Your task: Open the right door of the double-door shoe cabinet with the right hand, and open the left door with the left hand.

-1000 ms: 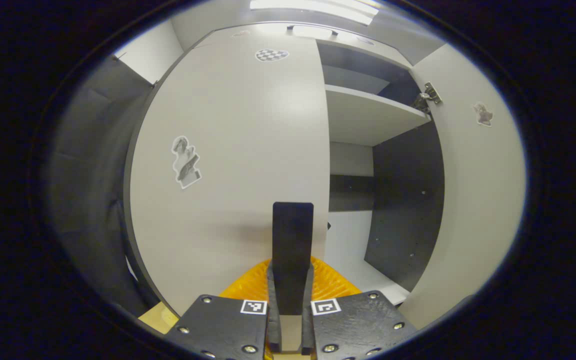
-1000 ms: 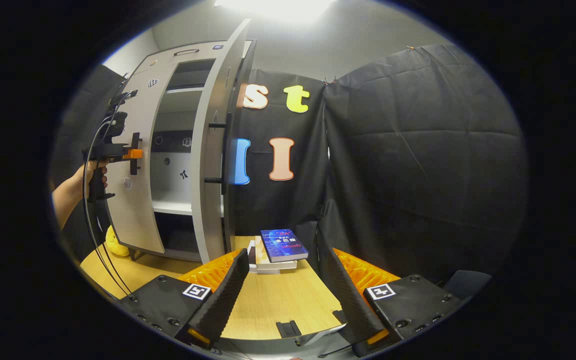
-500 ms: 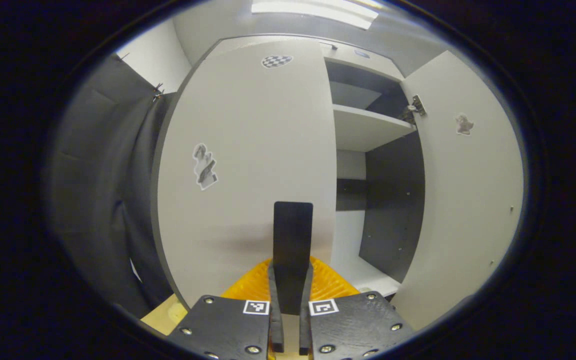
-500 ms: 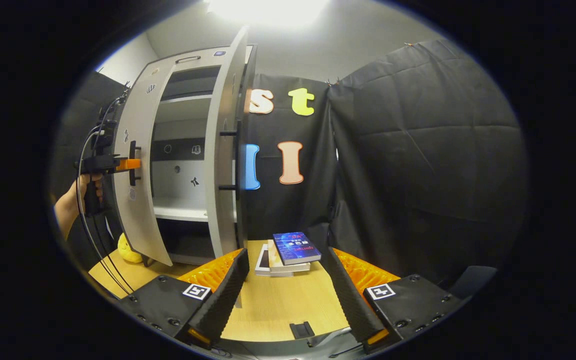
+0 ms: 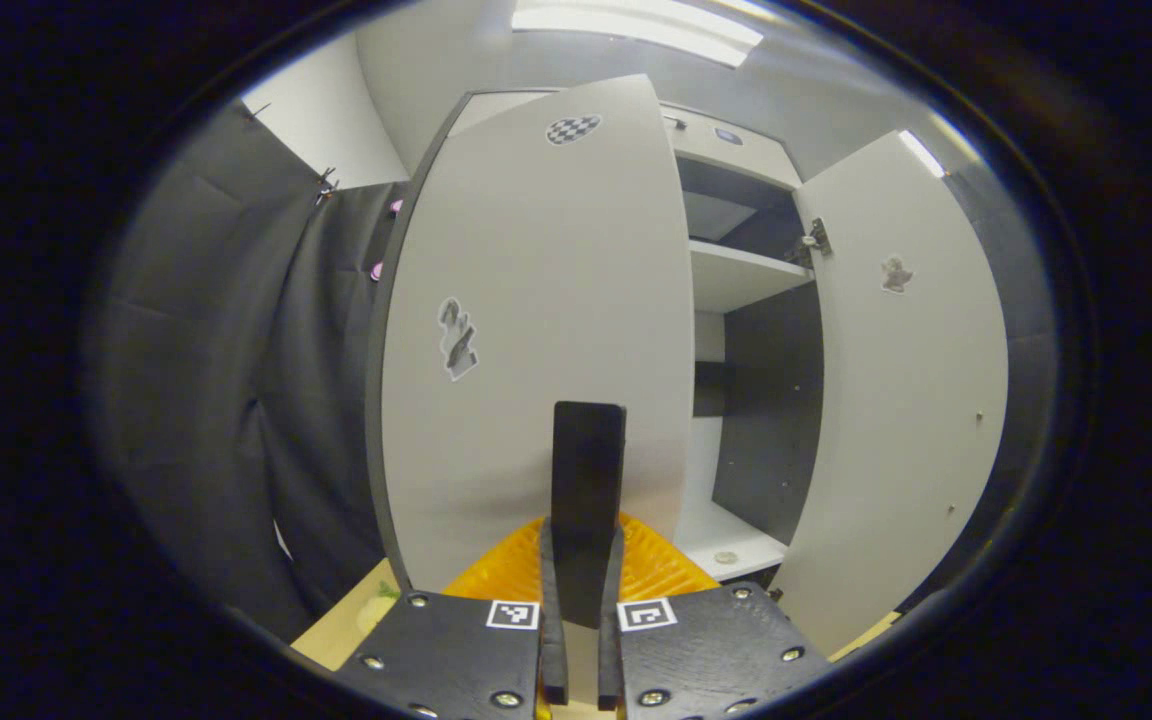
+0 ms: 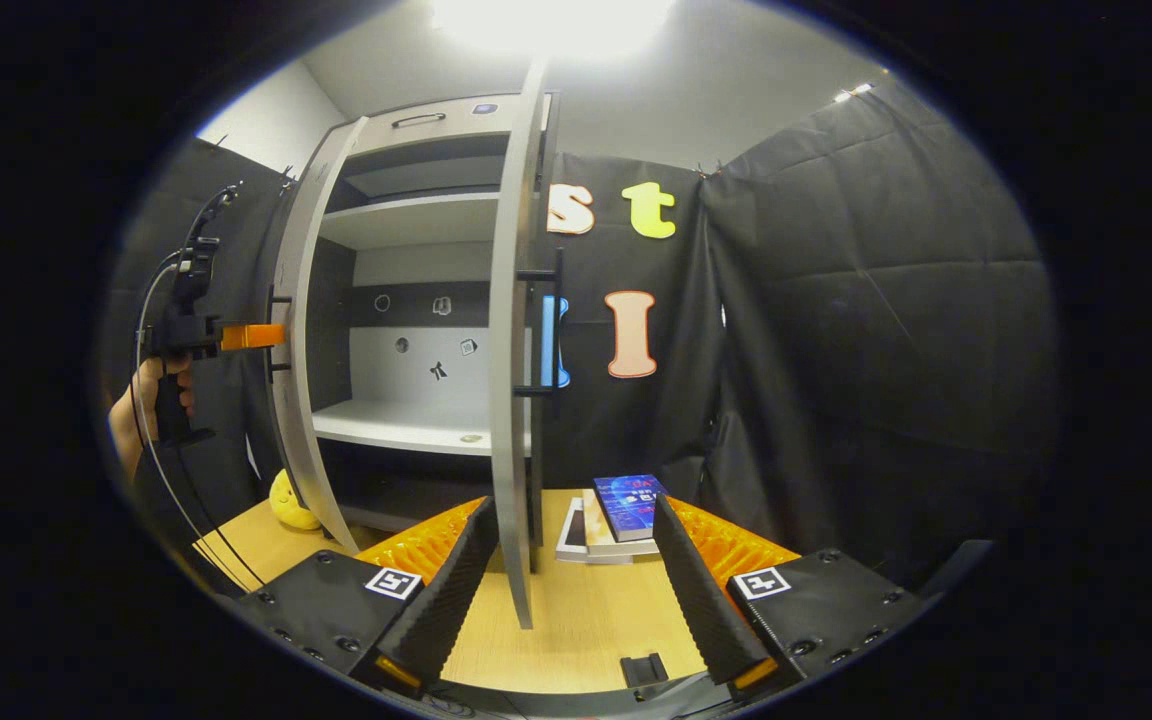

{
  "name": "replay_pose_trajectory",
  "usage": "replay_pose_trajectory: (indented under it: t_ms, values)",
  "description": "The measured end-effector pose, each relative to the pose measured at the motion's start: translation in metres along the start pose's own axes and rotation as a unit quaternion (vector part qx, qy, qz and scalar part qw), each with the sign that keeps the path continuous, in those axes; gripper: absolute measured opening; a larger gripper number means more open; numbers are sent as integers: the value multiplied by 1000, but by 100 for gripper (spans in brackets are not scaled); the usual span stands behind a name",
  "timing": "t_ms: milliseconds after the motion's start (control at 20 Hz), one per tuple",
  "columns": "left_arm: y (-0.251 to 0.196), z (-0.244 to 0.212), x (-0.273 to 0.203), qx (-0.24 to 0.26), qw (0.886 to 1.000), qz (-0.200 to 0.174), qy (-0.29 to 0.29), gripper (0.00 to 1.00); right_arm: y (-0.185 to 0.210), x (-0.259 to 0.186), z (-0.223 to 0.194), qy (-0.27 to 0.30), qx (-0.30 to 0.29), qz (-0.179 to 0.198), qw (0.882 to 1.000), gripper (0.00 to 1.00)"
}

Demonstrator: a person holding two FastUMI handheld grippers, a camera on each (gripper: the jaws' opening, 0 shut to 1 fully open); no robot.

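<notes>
Two doors, both swung out. Left door point(image 5: 536, 330): left gripper point(image 5: 586, 520) clamped on its handle point(image 5: 588, 470), so as to pull it wider. Right door point(image 6: 508, 400): edge-on, released; right gripper point(image 6: 571, 580) spread, holding nothing. Two shelves. Books point(image 6: 616, 510): one stack on table point(image 6: 586, 630).

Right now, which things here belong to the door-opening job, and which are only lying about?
Job: left door, its handle, left gripper, right door, right gripper.
Lying about: books, yellow toy, table.
</notes>
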State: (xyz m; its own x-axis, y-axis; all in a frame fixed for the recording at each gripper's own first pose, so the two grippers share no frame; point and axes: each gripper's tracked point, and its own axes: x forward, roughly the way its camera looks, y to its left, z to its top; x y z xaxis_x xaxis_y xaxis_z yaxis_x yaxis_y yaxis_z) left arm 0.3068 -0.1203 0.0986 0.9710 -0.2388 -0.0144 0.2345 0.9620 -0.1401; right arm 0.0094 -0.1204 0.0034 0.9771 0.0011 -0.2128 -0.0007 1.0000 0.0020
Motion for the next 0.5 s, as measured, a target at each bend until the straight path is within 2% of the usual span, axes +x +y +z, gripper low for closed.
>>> replay_pose_trajectory:
  t_ms: [200, 500]
  values:
    - [8, 5, 0, -2, 1000, 6, -3, 16, 22, 6, 8, -12, 2, 26, 1000, 97]
    - [13, 4, -4, 4, 1000, 12, -5, 13, 58, 19, 10, -15, 6, 59, 998, 96]
